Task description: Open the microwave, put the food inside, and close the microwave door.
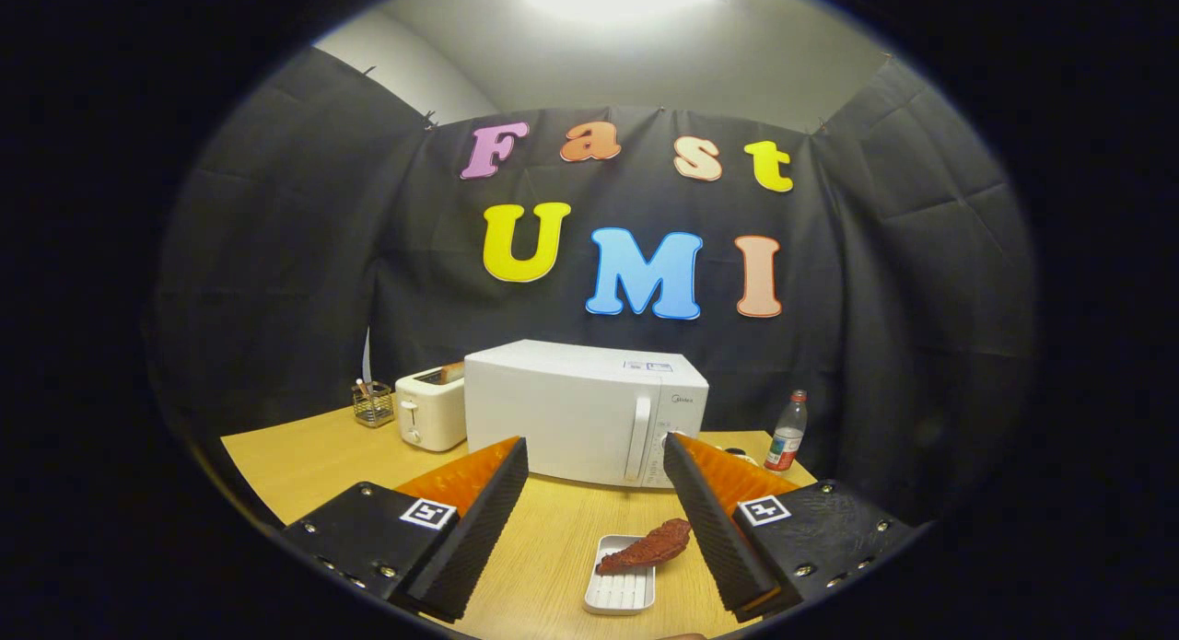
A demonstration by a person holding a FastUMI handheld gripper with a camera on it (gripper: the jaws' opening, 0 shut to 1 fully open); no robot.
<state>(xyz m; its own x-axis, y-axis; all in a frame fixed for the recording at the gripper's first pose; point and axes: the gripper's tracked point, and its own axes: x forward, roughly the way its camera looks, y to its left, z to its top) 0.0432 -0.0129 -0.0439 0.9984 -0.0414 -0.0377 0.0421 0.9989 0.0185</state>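
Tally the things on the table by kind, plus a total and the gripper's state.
Appliances: 2, microwave, toaster
Food: 1
Trays: 1
Bottles: 1
Wire holders: 1
Total: 6
Gripper: open, fingers either side of the food.

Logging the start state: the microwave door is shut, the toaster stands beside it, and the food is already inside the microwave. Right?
Not quite. The gripper view shows the food on a small white tray on the table, between the open gripper's fingers. The microwave door is shut, the toaster beside it.
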